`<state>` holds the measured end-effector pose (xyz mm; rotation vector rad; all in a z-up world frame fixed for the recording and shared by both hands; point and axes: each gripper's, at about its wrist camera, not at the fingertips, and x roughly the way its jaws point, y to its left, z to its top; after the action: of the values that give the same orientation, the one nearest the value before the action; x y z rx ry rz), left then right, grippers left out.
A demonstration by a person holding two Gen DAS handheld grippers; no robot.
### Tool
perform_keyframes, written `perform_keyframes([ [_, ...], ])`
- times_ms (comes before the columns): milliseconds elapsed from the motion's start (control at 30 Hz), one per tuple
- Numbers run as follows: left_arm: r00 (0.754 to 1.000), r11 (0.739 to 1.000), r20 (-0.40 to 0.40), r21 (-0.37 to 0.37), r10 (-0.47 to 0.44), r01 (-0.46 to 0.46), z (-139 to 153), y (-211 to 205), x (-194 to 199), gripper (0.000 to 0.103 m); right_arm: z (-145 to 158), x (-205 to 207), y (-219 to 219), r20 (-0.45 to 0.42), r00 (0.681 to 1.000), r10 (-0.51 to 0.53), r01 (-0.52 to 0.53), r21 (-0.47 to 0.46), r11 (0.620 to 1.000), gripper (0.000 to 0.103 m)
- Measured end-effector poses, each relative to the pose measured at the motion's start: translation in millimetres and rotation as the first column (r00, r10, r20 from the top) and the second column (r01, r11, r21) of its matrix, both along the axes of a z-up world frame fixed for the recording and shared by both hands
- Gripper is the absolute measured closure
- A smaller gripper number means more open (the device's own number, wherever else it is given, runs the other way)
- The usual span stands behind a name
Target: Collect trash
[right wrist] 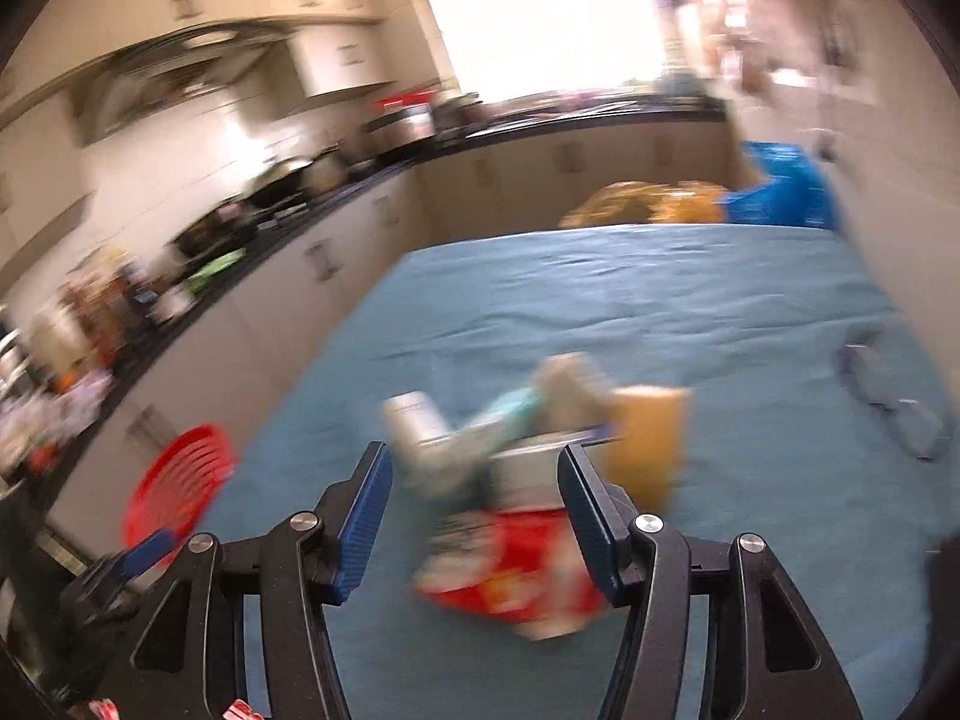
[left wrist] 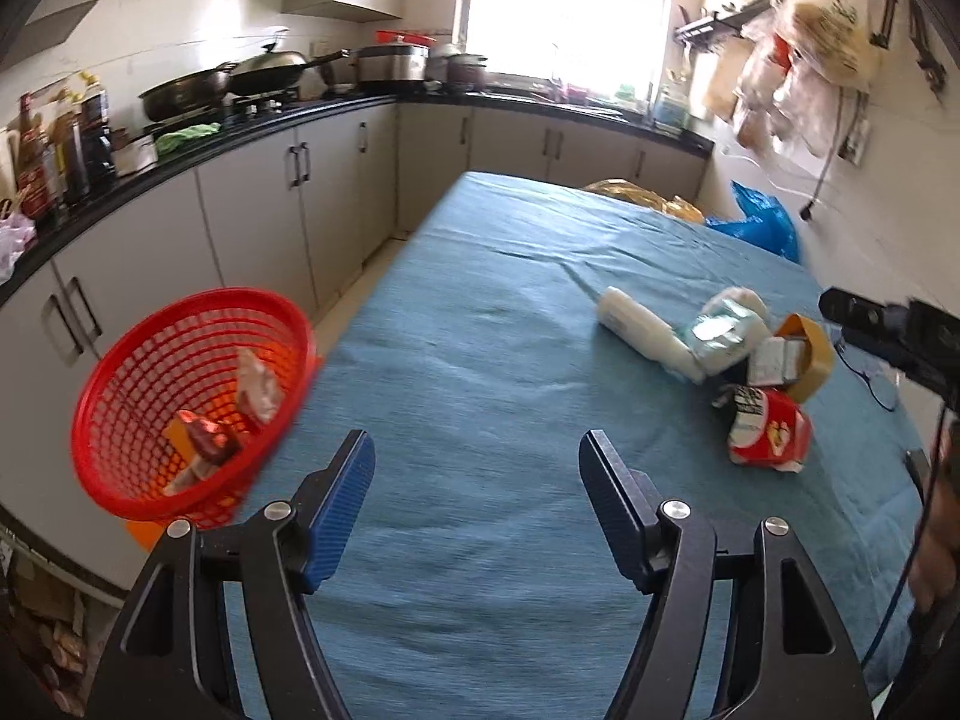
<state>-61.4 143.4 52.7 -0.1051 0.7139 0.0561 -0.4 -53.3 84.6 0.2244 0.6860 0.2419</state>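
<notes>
A red mesh basket (left wrist: pixel 192 402) sits at the table's left edge with a few wrappers inside; it also shows in the right wrist view (right wrist: pixel 180 495). A pile of trash lies on the blue tablecloth (left wrist: pixel 480 330): a white tube (left wrist: pixel 642 330), a pale green packet (left wrist: pixel 726 330), a yellow tape roll (left wrist: pixel 810 357) and a crushed red cup (left wrist: pixel 771 432). My left gripper (left wrist: pixel 477 501) is open and empty, left of the pile. My right gripper (right wrist: pixel 474 510) is open, just above the red cup (right wrist: pixel 516 582); that view is blurred.
Kitchen cabinets and a black counter (left wrist: pixel 240 132) with pans run along the left and back. Yellow (left wrist: pixel 648 198) and blue bags (left wrist: pixel 762 222) lie past the table's far right corner. Glasses (right wrist: pixel 888 390) lie on the cloth at the right.
</notes>
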Motion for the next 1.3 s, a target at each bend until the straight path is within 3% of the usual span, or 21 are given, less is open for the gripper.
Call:
perform_keyframes([
  [200,0.998,0.999,-0.027,0.001,-0.054,0.054,-1,-24,6,0.032,-17,35,-25,-0.109,0.988,-0.11,0.105,-0.052,0.993,0.041],
  [333,0.995,0.995,-0.019,0.028,-0.099,0.1,6,-44,10,0.022,-33,53,-29,-0.158,0.981,-0.114,0.107,-0.047,0.993,0.044],
  [433,0.988,0.988,-0.033,0.028,-0.151,0.152,7,-61,18,0.019,-43,56,-38,-0.162,0.98,-0.116,0.113,-0.023,0.993,0.048],
  [500,0.981,0.982,-0.053,0.014,-0.187,0.188,6,-73,25,0.019,-44,54,-44,-0.163,0.979,-0.125,0.125,-0.009,0.992,0.068],
  [700,0.958,0.965,-0.115,-0.022,-0.262,0.261,-6,-107,55,0.018,-47,49,-65,-0.156,0.979,-0.131,0.141,0.055,0.989,0.071],
  [833,0.947,0.958,-0.152,-0.088,-0.284,0.273,-20,-118,76,0.018,-41,43,-77,-0.13,0.983,-0.131,0.146,0.116,0.982,0.071],
  [1000,0.927,0.936,-0.158,-0.157,-0.34,0.316,-32,-130,82,0.018,-40,41,-81,-0.137,0.983,-0.12,0.137,0.121,0.983,0.07],
  [1033,0.925,0.935,-0.158,-0.149,-0.345,0.323,-33,-135,81,0.025,-41,41,-79,-0.147,0.982,-0.116,0.134,0.117,0.984,0.07],
  [1067,0.924,0.936,-0.163,-0.136,-0.346,0.326,-35,-138,80,0.041,-43,43,-79,-0.156,0.981,-0.114,0.132,0.114,0.985,0.069],
  [1167,0.913,0.925,-0.168,-0.148,-0.372,0.349,-37,-146,78,0.056,-43,44,-77,-0.163,0.981,-0.102,0.122,0.116,0.986,0.067],
  [1300,0.913,0.926,-0.161,-0.115,-0.375,0.36,-36,-156,74,0.062,-37,38,-78,-0.125,0.983,-0.132,0.146,0.104,0.984,0.062],
])
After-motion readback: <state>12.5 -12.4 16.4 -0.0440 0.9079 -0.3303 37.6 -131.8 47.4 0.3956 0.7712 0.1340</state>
